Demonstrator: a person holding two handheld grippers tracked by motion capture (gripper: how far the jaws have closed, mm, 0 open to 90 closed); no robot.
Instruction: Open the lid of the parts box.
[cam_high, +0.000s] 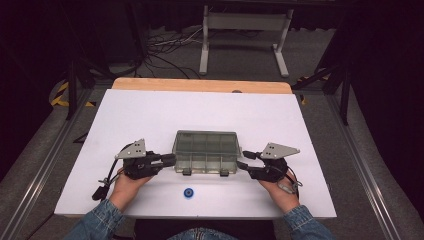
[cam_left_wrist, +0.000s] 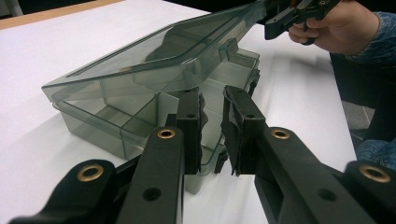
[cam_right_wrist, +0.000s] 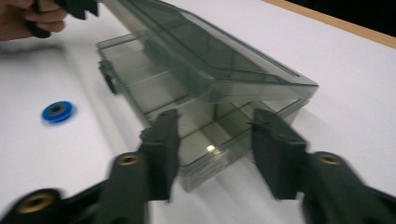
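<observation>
On tabletop: clear compartment box (cam_high: 206, 151), lid ajar.
Left tongs (cam_left_wrist: 212, 133): narrowly parted, empty.
Right tongs (cam_right_wrist: 215, 151): released.
Advice: steady base, lift lid evenly.

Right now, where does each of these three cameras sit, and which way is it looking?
High view: above the person's side, looking forward and down at the table and compartment box; forearms, left gripper, right gripper.
Left gripper view: rides the left gripper, facing the box's end; own jaws, the other hand.
Right gripper view: rides the right gripper, facing the opposite end; own jaws.
Shared: the box, lid ajar; high and right gripper views share the blue ring.
</observation>
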